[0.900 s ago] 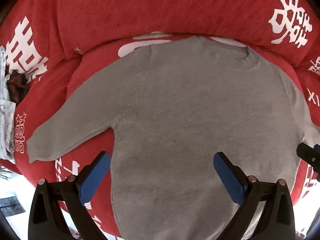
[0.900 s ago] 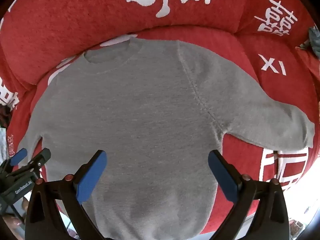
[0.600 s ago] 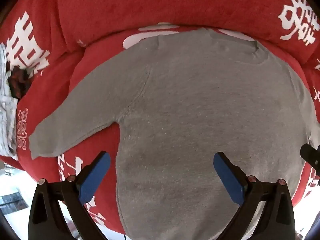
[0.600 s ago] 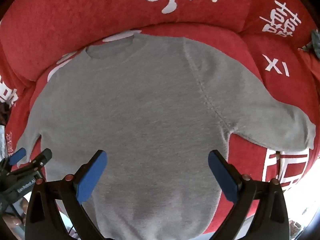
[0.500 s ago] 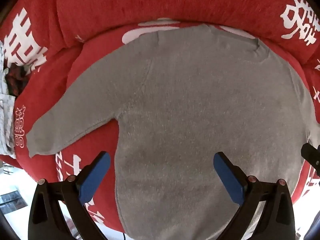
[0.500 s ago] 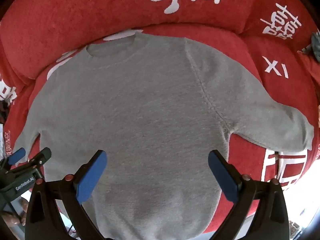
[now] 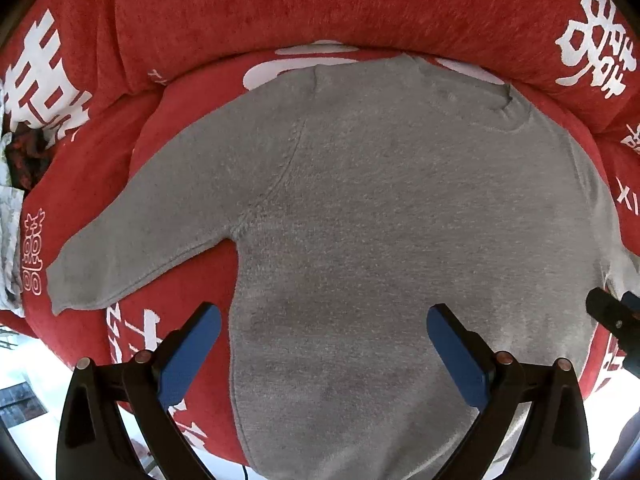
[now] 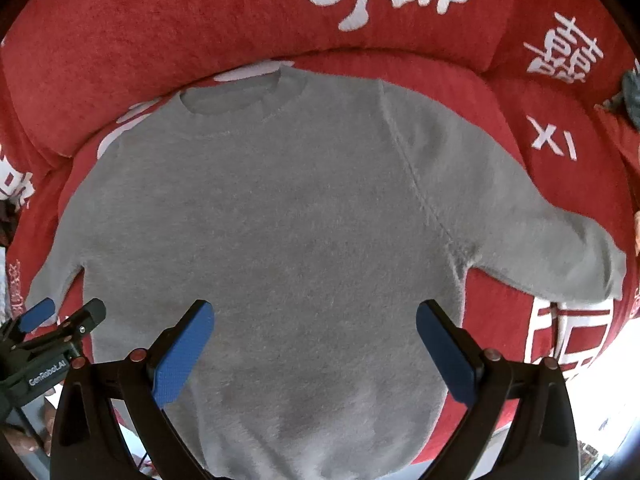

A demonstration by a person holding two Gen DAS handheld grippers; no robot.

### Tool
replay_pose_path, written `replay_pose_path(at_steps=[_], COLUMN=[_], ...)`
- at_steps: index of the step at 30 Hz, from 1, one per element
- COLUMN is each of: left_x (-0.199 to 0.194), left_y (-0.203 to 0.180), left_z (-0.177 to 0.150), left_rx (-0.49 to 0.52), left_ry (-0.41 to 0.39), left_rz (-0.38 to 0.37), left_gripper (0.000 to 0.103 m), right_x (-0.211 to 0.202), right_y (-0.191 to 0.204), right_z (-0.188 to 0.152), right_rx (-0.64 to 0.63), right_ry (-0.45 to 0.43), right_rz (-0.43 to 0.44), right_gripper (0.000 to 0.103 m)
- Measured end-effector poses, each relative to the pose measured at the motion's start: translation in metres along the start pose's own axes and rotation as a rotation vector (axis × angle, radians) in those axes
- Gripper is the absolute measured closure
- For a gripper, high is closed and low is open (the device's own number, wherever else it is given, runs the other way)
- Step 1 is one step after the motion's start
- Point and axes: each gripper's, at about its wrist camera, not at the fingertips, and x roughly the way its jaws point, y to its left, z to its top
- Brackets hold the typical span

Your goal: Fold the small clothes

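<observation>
left wrist: my left gripper (image 7: 324, 354) wide open, empty | right gripper (image 8: 315, 350) same | sweater (image 7: 380, 220) ahead may bunch if i pinch both layers

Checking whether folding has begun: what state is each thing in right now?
grey sweater: spread flat, face up, unfolded, both sleeves out to the sides
left claw: open, above the hem, holding nothing
right claw: open, above the hem, holding nothing
red cushion: under the sweater
</observation>
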Motion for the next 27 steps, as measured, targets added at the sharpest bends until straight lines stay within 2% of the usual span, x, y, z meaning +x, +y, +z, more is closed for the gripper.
replay_pose_path(at_steps=[27], left_x=[0.002], left_y=[-0.011], left_z=[0.002], left_rx=[-0.01], left_ry=[0.034], left_rz=[-0.017], left_gripper=[0.0], right_x=[0.006], right_y=[-0.002], right_z=[-0.004], right_rx=[-0.025], right_ry=[0.029], right_rz=[0.004], right_gripper=[0.001])
